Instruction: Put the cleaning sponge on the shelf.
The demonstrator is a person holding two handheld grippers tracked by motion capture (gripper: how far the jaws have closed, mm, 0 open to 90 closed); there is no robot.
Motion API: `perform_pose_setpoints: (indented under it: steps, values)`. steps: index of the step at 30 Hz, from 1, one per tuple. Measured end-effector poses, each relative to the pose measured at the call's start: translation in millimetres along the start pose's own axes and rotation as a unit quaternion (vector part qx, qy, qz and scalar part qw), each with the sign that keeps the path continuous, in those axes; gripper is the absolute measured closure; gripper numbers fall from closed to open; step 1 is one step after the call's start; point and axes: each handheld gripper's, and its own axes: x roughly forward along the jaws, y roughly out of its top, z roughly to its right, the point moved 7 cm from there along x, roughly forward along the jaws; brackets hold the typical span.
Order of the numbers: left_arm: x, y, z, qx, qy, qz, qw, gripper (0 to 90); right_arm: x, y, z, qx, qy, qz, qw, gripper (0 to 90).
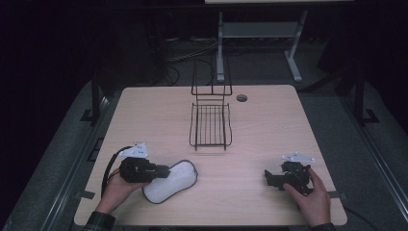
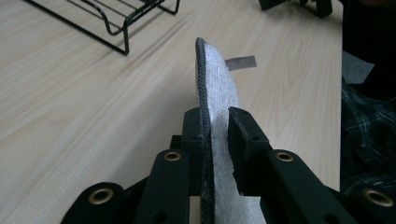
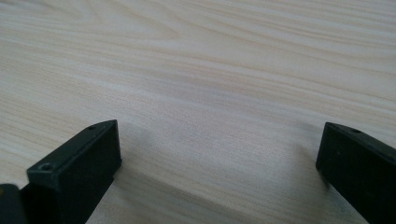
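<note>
Firmly, my left gripper [image 2: 215,128] pinched the white insole [image 2: 217,88] by its edge. Over at four o'clock, my right gripper [image 3: 219,154] sat spread wide over bare table [image 3: 210,70].

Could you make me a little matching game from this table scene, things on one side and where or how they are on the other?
Things:
1. white insole
2. wire rack
3. right gripper
4. round hole

States:
A. open, nothing between its jaws
B. in the tabletop, at the far edge
C. clamped in the left gripper
D. standing mid-table, beyond both hands

Pairs: 1-C, 2-D, 3-A, 4-B
</note>
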Motion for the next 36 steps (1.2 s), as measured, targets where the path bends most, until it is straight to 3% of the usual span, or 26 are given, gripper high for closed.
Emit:
perform_pose_setpoints:
  steps: [9,19,36]
  values:
    - [-1.4,3.6,4.1,-0.003,-0.011,0.002,0.9999,82.9,0.0,0.1,0.0,0.0,0.0,0.0,1.0,0.0]
    - [-3.4,9.3,5.1,-0.022,0.0,0.011,0.9997,83.4,0.0,0.0,0.0,0.0,0.0,0.0,1.0,0.0]
    - [-14.2,26.9,3.0,-0.034,0.018,0.034,0.9987,83.9,0.0,0.0,0.0,0.0,0.0,0.0,1.0,0.0]
